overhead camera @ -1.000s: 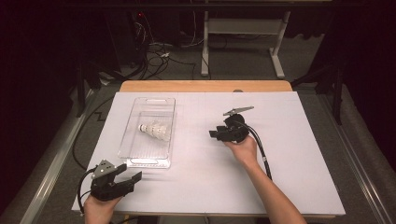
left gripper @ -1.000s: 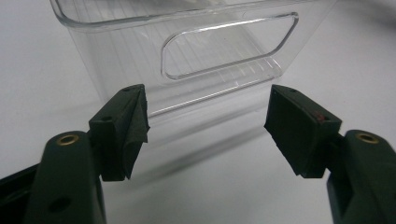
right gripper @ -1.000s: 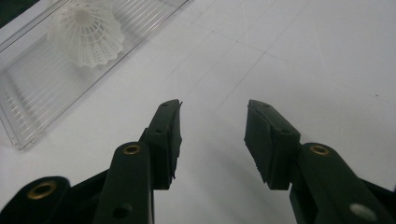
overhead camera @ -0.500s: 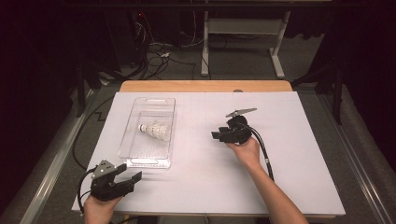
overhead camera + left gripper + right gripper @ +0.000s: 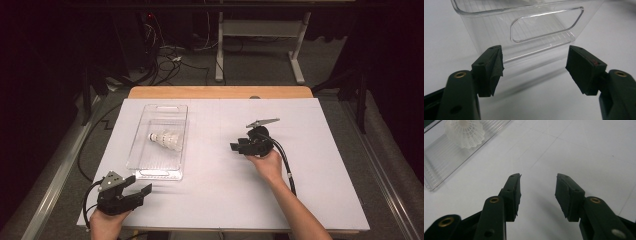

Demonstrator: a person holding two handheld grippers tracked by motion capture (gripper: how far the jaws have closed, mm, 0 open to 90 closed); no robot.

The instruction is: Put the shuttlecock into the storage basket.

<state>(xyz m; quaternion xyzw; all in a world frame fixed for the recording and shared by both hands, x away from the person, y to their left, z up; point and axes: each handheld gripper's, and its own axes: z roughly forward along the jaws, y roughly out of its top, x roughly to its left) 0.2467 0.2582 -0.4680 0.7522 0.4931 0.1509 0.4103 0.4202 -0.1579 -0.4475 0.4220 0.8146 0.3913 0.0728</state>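
Shuttlecock (image 5: pixel 166 140) lies on side in clear bin (image 5: pixel 175 165), cork end pointing left. Right claw (image 5: pixel 239 148) half open, empty, aimed at it. Left claw (image 5: pixel 142 192) wide open, empty, nearer bin.

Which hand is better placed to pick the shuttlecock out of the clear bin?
Right, probably: the right gripper points open at the shuttlecock; the left gripper faces the bin end wall.

Dark room; cables (image 5: pixel 165 57) on floor; white desk frame (image 5: pixel 260 40).
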